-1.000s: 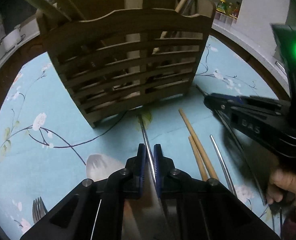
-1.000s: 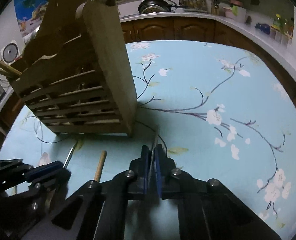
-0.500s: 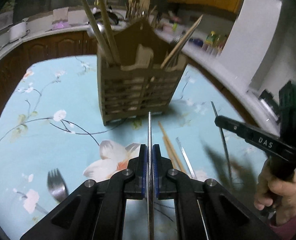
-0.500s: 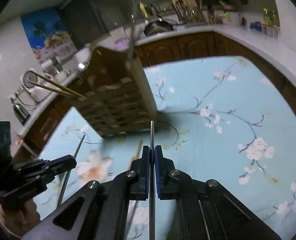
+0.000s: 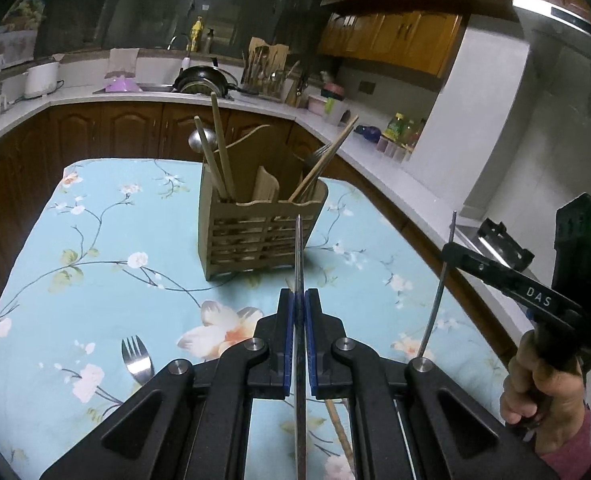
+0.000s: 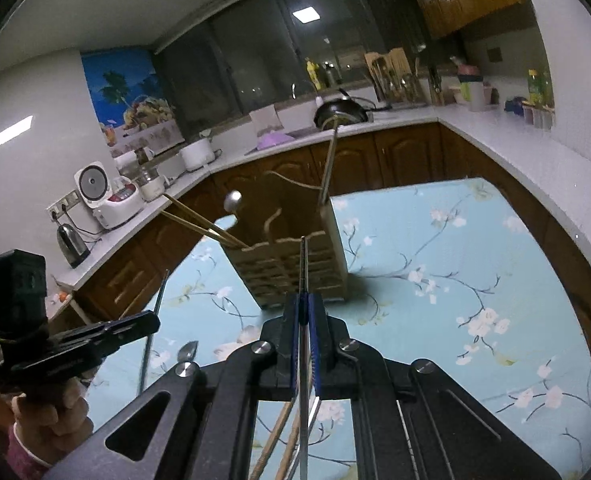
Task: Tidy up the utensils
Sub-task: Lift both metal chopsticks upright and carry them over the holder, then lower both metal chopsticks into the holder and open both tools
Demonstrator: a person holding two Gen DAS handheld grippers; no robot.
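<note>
**Both grippers lifted, each pinching a thin metal rod**

The left gripper [image 5: 299, 300] has its blue-padded jaws pressed onto a slim silver metal chopstick [image 5: 299, 248], which sticks straight out ahead of the jaws and also runs back between the black arms. Directly ahead of the jaws stands the slatted light-wood utensil holder [image 5: 255, 236] on the pale blue floral tablecloth [image 5: 95, 240]. Wooden chopsticks [image 5: 221, 152] lean out of its left compartment, and more lean out of the right one. A steel fork [image 5: 135, 360] lies flat on the cloth to the left of the jaws and below them. A wooden chopstick [image 5: 337, 424] lies on the cloth under the gripper's right arm.

The right gripper [image 6: 305, 308] is likewise clamped on a second thin silver metal chopstick [image 6: 303, 264], whose tip points at the front wall of the holder [image 6: 295, 268], held above the cloth. In the left wrist view this gripper [image 5: 453, 249] appears far right of the jaws, with its rod [image 5: 439, 292] crossing the fingertips nearly upright. A steel spoon [image 6: 187, 350] lies on the cloth to the left of the right jaws.
</note>
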